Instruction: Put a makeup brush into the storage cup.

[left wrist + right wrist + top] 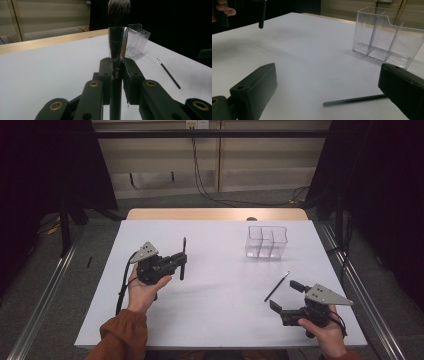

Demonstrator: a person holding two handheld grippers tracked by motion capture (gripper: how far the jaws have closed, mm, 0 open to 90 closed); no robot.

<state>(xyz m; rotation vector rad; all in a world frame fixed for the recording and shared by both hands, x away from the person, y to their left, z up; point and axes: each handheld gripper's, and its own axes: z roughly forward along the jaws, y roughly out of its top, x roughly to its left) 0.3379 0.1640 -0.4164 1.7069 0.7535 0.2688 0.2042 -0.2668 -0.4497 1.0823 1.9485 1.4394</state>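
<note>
White table (220, 320), dark curtains at both sides, wood panelling behind.

High view: left gripper (181, 259), jaws clamped on a makeup brush (183, 245) held upright above the table's left half. Right gripper (285, 295), jaws apart, near the right front edge. Thin dark stick (277, 286) lying flat just beyond it. Clear divided organiser (267, 242), far right.

Left gripper view: brush ferrule and bristles rise above the pinching jaws; organiser and stick beyond.

Right gripper view: jaws wide apart, stick on the table between them, organiser beyond.
</note>
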